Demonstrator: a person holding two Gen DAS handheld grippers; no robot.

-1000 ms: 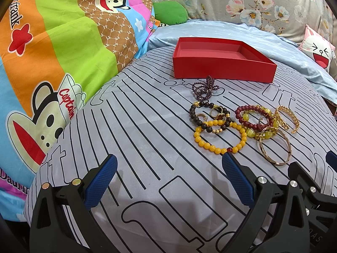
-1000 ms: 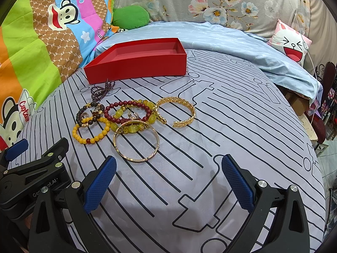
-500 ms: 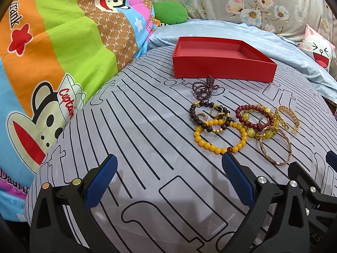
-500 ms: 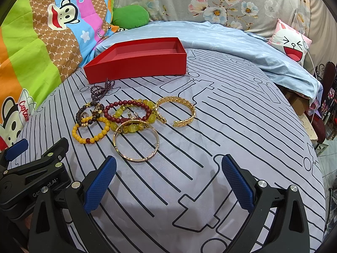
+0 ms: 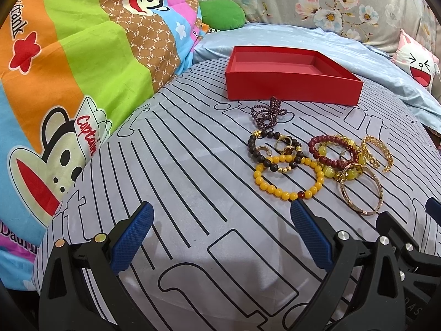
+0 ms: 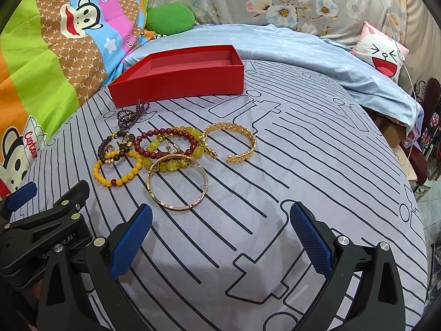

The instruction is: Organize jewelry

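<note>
A pile of jewelry lies on the striped grey bedspread in front of an empty red box (image 5: pixel 292 89) (image 6: pixel 179 87). It holds a yellow bead bracelet (image 5: pixel 278 191) (image 6: pixel 110 182), a dark bead bracelet (image 5: pixel 252 149), a dark red bead bracelet (image 5: pixel 325 139) (image 6: pixel 165 131), a purple bead strand (image 5: pixel 266 113), a plain gold bangle (image 5: pixel 361 211) (image 6: pixel 176 207) and a gold leaf cuff (image 5: pixel 377 146) (image 6: pixel 242 135). My left gripper (image 5: pixel 220 220) is open, nearer to me than the pile and left of it. My right gripper (image 6: pixel 220 220) is open, just short of the bangle. Both hold nothing.
A bright cartoon quilt (image 5: pixel 69 69) rises along the left. A green cushion (image 6: pixel 168 18), a light blue sheet (image 6: pixel 317 52) and a floral backrest lie behind the box. A pink-white face pillow (image 6: pixel 383 52) sits at the far right, where the bed edge drops off.
</note>
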